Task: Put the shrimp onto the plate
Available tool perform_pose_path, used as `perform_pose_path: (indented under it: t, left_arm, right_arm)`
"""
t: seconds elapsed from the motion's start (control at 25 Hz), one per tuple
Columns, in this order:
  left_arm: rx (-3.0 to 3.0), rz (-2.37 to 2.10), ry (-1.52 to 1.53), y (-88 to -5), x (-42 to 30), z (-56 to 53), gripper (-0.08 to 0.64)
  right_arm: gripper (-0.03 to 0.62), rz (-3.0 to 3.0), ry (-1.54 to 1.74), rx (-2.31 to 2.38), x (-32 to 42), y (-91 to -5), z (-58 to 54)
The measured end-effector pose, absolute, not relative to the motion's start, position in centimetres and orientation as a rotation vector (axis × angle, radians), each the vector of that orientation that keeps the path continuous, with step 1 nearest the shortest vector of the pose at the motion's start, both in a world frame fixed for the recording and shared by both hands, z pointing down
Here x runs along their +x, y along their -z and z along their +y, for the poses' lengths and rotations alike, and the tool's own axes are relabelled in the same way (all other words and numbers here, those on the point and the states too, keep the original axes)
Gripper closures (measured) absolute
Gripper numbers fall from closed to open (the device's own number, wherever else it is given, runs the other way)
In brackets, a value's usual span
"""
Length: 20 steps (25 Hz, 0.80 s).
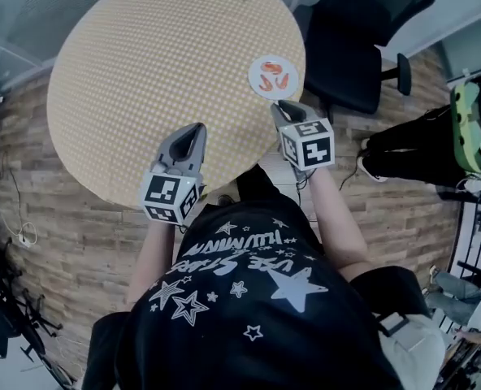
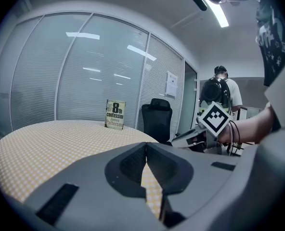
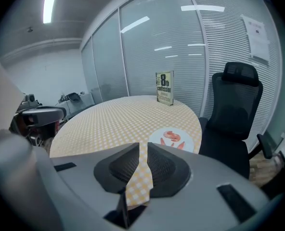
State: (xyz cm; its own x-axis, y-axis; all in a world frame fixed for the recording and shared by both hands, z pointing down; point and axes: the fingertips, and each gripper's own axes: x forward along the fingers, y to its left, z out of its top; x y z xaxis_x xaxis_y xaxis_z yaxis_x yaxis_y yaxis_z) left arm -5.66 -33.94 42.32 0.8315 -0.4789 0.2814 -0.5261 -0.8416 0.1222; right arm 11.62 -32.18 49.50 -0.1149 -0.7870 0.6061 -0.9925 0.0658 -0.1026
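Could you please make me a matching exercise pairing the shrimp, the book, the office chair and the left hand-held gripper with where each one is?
Things:
1 shrimp
2 book
3 office chair
4 left hand-held gripper

Places:
A standing beside the table
B upright at the table's far edge
C held above the table's near side
D on the white plate

Pairs: 1-D, 2-B, 3-A, 4-C

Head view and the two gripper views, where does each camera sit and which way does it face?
Head view: on the person's head, looking steeply down at the round yellow-checked table, left gripper, right gripper and black star-print shirt.
Left gripper view: on that gripper, looking across the table past its shut jaws; the right gripper shows.
Right gripper view: looking past slightly parted jaws at the white plate holding orange shrimp.
Shared: both gripper views show the standing book.
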Motion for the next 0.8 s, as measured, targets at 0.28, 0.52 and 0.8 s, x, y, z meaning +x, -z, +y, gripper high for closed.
perform_pose_path:
  t: [0.28,0.52,0.8]
  left_arm:
    - [2.823,-0.741,-0.337,-42.3,-7.9,-31.0,0.551]
    - [2.816,-0.737,-0.338,-42.3,-9.3,-29.3,0.551]
    - [2.807,-0.784,-0.326,-42.1,-9.6,-27.8,0.551]
  right_arm:
    - [0.538,-1.991,-0.67,1.898,10.3,-46.6,-26.8]
    - [0.554,-1.999,-0.728,1.926,9.1,-46.4,-23.9]
    - [0.554,-2.085,-0.697,1.816,7.1,-46.6,-23.1]
